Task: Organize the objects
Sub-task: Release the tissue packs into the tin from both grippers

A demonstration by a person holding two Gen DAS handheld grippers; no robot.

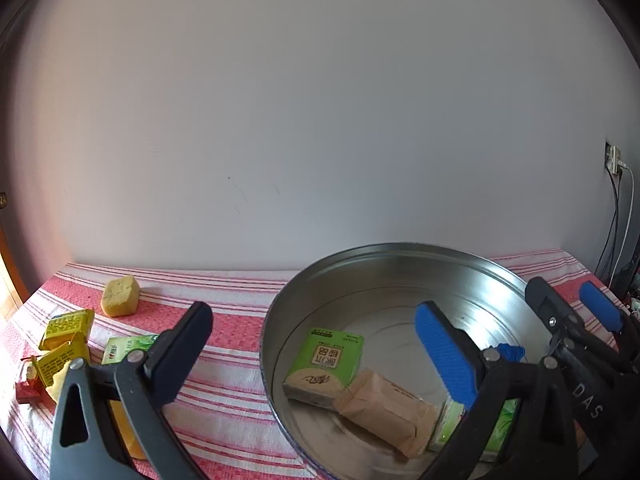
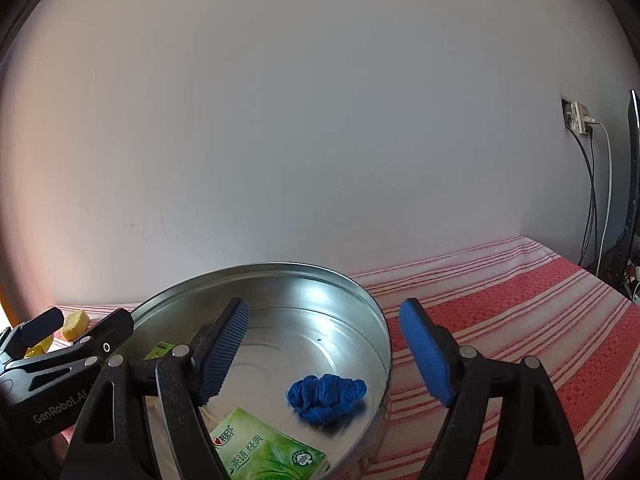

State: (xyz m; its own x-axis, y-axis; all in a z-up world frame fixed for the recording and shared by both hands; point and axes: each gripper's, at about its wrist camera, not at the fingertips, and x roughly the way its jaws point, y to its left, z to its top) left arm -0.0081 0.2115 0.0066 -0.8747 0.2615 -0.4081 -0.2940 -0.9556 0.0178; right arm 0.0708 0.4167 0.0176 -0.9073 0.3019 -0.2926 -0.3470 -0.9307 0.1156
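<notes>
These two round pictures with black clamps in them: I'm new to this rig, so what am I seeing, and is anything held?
Each picture comes from a camera on a hand-held two-finger gripper, looking along its fingers. The left gripper and right gripper are both open and hold nothing. Below them a round metal tin sits on a red striped cloth. In it lie green tissue packs, a tan wrapped snack and a blue cloth bundle. Yellow packets wait outside.

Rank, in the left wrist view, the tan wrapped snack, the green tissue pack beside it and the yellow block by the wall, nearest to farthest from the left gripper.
1. tan wrapped snack, in the tin, low between the fingers.
2. green tissue pack, in the tin, just behind it.
3. yellow block, on the striped cloth, far left near the wall.
</notes>
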